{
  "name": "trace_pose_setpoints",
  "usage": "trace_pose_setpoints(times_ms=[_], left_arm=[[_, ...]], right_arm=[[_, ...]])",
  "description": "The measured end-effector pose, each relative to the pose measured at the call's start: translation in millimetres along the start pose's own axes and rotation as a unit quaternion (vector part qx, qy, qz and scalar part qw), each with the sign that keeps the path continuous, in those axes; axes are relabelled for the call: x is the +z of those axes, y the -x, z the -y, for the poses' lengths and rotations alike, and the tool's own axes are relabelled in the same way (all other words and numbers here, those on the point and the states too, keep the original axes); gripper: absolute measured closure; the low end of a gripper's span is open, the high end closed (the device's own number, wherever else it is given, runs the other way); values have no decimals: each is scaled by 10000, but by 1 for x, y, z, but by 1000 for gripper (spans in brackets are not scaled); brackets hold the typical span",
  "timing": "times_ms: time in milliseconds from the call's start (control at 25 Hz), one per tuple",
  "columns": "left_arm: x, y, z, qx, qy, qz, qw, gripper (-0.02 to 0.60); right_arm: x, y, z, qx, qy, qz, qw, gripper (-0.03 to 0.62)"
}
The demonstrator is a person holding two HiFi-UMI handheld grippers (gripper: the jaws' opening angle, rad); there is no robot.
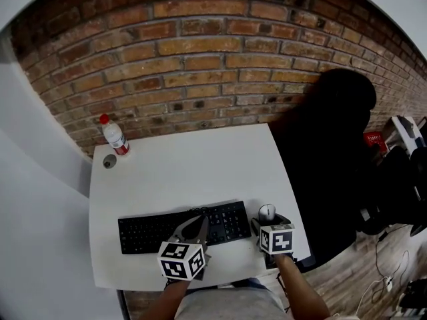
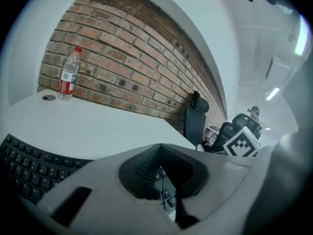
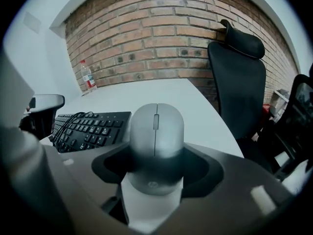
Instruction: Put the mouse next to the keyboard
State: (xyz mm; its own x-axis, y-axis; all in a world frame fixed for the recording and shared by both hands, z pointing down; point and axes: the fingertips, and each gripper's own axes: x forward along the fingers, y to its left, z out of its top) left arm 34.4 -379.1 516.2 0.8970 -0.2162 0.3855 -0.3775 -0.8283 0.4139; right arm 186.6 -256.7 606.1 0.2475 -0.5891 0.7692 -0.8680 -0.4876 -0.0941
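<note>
A black keyboard (image 1: 147,232) lies along the front of the white table (image 1: 200,159). Just right of it is the grey mouse (image 1: 267,212), with my right gripper (image 1: 267,224) shut on its rear half. In the right gripper view the mouse (image 3: 156,131) fills the jaw gap of my right gripper (image 3: 155,153), and the keyboard (image 3: 90,126) is close on its left. Whether the mouse touches the table is unclear. My left gripper (image 1: 200,220) hangs shut and empty over the keyboard's right half. The left gripper view shows my left gripper (image 2: 161,151) above the keys (image 2: 29,173).
A water bottle (image 1: 115,135) with a red cap stands at the table's far left corner, a small round cap (image 1: 109,161) beside it. A black office chair (image 1: 327,165) stands right of the table. A brick wall runs behind. The table's right edge is near the mouse.
</note>
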Motion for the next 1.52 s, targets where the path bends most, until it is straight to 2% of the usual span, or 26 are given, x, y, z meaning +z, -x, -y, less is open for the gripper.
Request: trace_pose_setpoints(times_ms=[280, 560, 1040, 1320, 1520], left_arm=[[10, -6, -4, -195, -59, -57, 9998, 589], [18, -10, -6, -347, -147, -104, 9992, 589], [21, -8, -6, -356, -228, -180, 9989, 589], [20, -6, -4, -284, -252, -164, 9991, 589], [25, -4, -3, -178, -240, -50, 9995, 589]], right_arm=[[-4, -7, 1, -116, -199, -263, 9994, 284], [-5, -8, -1, -23, 48, -507, 9987, 284], [-5, -9, -2, 60, 214, -566, 9982, 287], [-4, -8, 0, 28, 205, -379, 9991, 286], [14, 9, -2, 102, 227, 77, 9997, 299]])
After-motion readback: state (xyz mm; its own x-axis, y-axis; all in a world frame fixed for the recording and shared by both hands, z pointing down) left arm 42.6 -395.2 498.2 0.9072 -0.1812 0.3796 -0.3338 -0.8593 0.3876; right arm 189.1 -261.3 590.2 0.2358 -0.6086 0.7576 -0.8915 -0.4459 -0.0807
